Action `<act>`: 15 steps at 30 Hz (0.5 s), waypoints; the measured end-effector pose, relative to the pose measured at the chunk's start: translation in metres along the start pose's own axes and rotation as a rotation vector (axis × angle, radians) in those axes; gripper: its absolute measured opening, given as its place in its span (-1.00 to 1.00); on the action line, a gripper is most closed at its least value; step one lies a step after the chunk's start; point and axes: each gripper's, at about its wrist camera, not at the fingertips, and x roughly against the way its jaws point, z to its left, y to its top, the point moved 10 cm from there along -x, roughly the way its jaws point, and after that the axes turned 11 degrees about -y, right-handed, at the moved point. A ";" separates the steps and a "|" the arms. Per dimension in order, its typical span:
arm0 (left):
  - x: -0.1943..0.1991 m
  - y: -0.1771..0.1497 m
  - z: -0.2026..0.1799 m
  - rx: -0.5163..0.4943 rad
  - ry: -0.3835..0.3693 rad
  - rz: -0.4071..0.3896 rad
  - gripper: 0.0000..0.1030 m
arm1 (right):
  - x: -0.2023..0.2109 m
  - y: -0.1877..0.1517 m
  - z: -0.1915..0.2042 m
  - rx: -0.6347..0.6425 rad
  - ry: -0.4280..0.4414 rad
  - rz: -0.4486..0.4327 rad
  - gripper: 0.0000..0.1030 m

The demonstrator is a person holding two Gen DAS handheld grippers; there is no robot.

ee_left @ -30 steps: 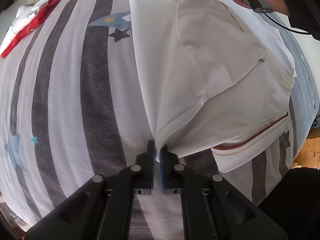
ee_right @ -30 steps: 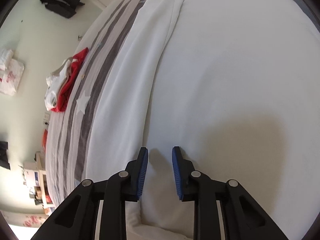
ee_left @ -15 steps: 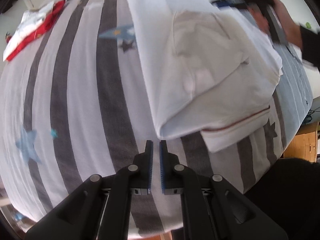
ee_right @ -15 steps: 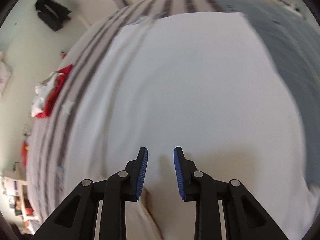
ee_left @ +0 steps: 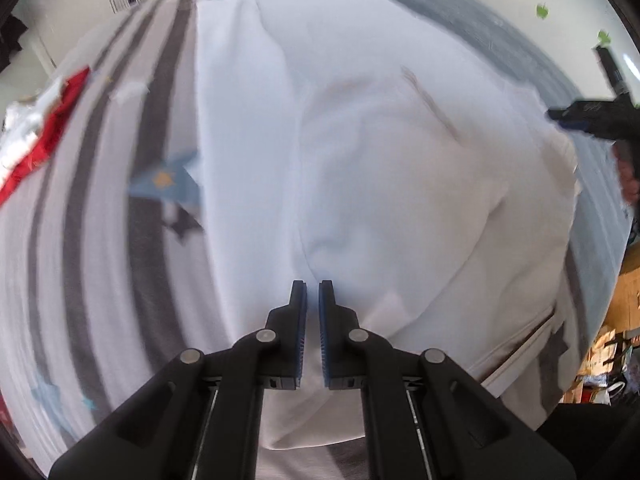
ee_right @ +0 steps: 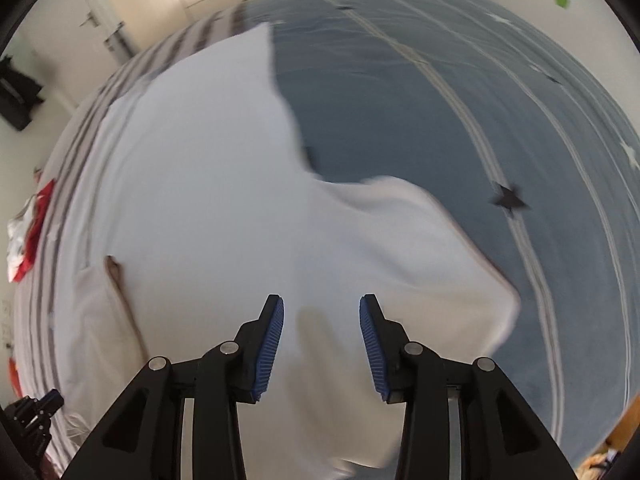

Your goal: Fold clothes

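Off at the left edge of the bed (ee_left: 92, 208), a crumpled red-and-white garment (ee_left: 36, 136) lies on the grey-striped half of the cover, well apart from the work; I take it to be waiting its turn or set aside.

Next along, the white shirt (ee_left: 360, 152) is spread across the middle of the bed, one side panel already turned in so a long straight fold runs up its left edge. A brown trim line shows on its upper layer, and a lower band with the same trim peeks out at the near right corner.

The left gripper (ee_left: 313, 300) hangs over the near part of the shirt with its jaws clenched together and nothing between them. It looks parked there, perhaps to steady the cloth.

Further right, the right gripper (ee_right: 321, 320) points down over the loose, rumpled right flap of the shirt, where it overlaps the blue half of the cover. Its jaws are opening, with no cloth between them, only shirt lying beneath. I judge it is readying to pinch that flap and fold it inward.
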 end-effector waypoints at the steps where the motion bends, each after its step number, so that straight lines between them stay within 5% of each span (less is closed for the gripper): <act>1: -0.007 -0.008 0.000 0.004 0.015 0.016 -0.94 | -0.001 -0.002 -0.009 -0.010 -0.006 0.001 -0.30; 8: 0.002 -0.011 -0.002 0.037 0.069 0.028 -0.94 | -0.001 -0.014 -0.087 -0.089 -0.047 0.009 -0.29; 11: 0.009 -0.006 0.001 0.054 0.091 0.026 -0.94 | -0.004 -0.018 -0.112 -0.122 -0.058 0.022 -0.06; 15: 0.017 0.001 0.008 0.085 0.122 0.019 -0.93 | -0.019 -0.020 -0.132 -0.200 0.007 0.059 -0.03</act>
